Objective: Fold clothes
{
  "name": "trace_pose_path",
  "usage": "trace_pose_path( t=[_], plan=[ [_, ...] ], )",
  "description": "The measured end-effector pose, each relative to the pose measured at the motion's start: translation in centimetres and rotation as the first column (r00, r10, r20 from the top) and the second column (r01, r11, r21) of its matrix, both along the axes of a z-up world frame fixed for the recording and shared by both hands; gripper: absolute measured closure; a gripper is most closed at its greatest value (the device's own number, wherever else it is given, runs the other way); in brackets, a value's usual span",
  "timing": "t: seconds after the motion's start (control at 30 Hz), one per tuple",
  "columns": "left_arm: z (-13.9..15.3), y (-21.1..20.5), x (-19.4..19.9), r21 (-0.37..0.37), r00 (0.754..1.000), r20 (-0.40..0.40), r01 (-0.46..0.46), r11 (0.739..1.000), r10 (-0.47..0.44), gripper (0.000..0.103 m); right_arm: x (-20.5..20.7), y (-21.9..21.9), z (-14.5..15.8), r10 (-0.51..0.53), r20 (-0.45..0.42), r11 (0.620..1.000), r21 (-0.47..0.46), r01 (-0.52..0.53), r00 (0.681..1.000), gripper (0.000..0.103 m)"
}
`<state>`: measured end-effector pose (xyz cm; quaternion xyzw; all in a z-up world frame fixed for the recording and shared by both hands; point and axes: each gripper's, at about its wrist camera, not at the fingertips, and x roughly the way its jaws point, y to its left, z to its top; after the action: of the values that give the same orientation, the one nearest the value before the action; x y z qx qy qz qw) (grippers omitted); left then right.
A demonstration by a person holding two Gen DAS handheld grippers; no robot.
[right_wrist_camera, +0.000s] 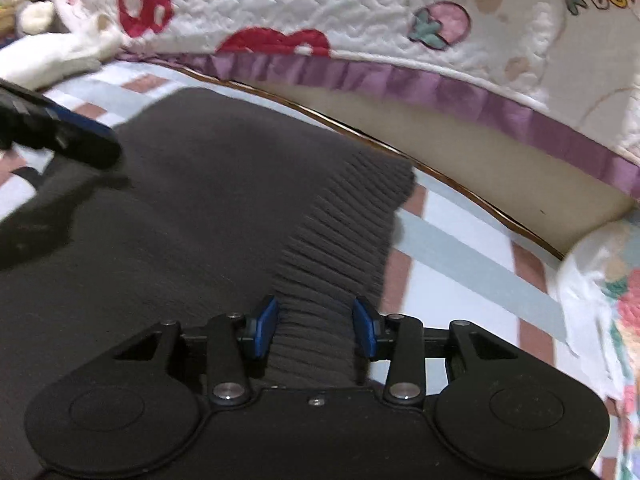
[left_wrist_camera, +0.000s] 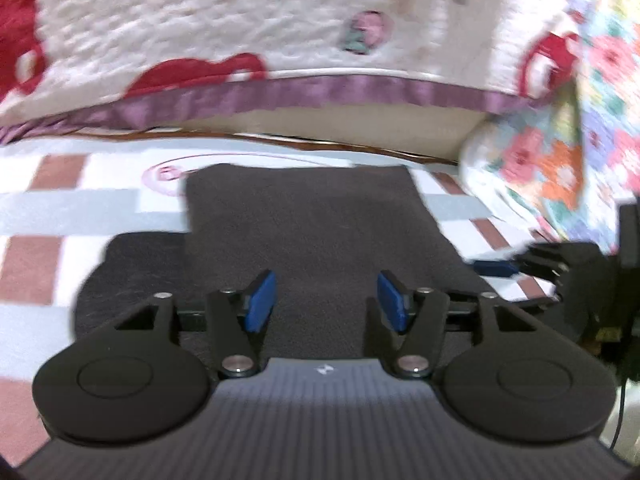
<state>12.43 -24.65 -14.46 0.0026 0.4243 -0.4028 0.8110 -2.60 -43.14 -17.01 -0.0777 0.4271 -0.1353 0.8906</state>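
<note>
A dark grey knit garment [left_wrist_camera: 312, 232] lies flat on a checked sheet [left_wrist_camera: 60, 208]. My left gripper [left_wrist_camera: 326, 300] is open just above the garment's near part, nothing between its blue pads [left_wrist_camera: 262, 300]. In the right wrist view the same garment [right_wrist_camera: 192, 200] shows its ribbed hem [right_wrist_camera: 340, 248], which runs between the blue pads [right_wrist_camera: 266, 328] of my right gripper [right_wrist_camera: 316, 330]; the jaws stand open around it, not pinching. The right gripper also shows at the right edge of the left wrist view [left_wrist_camera: 520, 266], and the left gripper at the left edge of the right wrist view [right_wrist_camera: 60, 132].
A white quilt with red and strawberry prints and a purple border [left_wrist_camera: 320, 96] hangs behind the garment. A floral quilt [left_wrist_camera: 560, 160] lies at the right. A beige bed frame edge [right_wrist_camera: 440, 152] runs under the purple border. Soft toys [right_wrist_camera: 28, 12] sit far left.
</note>
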Motion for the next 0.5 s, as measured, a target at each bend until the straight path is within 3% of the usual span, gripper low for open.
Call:
trace_pose_path(
  t=[0.07,0.13,0.17,0.2,0.23,0.33,0.4,0.47,0.5],
  plan=[
    [0.1,0.2,0.5,0.016,0.999,-0.036,-0.017,1.000,0.018,0.042,-0.3,-0.7,0.2,-0.031,-0.015,0.999,0.009,0.031,0.999,0.059],
    [-0.8,0.9,1.5,0.013,0.984,-0.175,-0.015,1.000,0.017,0.042,-0.8,-1.8,0.3,-0.075,-0.008,0.994,0.080,0.075,0.997,0.059],
    [-1.2,1.1,1.7,-0.028,0.973,-0.230,0.008,1.000,-0.014,0.040,-1.1,-2.3,0.4,-0.096,-0.003,0.989,0.116,0.096,0.995,0.059],
    [-1.6,1.1,1.7,-0.049,0.964,-0.261,0.032,0.998,-0.044,0.032,-1.3,-2.7,0.4,-0.116,0.001,0.982,0.151,0.115,0.993,0.059],
    [-1.8,0.8,1.4,-0.031,0.966,-0.251,0.062,0.998,-0.068,0.032,-1.6,-3.2,0.3,-0.137,-0.001,0.971,0.200,0.135,0.991,0.059],
    [-2.1,0.2,0.6,0.008,0.971,-0.210,0.117,0.993,-0.113,0.024,-2.6,-6.9,0.1,-0.241,-0.038,0.849,0.476,0.230,0.970,0.057],
    [-2.5,0.3,0.7,0.001,0.969,-0.216,0.124,0.992,-0.121,0.020,-3.5,-9.6,-0.4,-0.302,-0.086,0.698,0.658,0.282,0.949,0.054],
    [-3.2,0.7,1.5,-0.020,0.959,-0.268,0.088,0.996,-0.091,0.018,-4.6,-11.2,-0.7,-0.336,-0.102,0.590,0.752,0.294,0.936,0.053],
    [-3.6,1.0,1.9,-0.030,0.952,-0.296,0.073,0.997,-0.079,0.017,-5.0,-11.5,-0.7,-0.335,-0.098,0.568,0.773,0.284,0.937,0.050]
  ],
)
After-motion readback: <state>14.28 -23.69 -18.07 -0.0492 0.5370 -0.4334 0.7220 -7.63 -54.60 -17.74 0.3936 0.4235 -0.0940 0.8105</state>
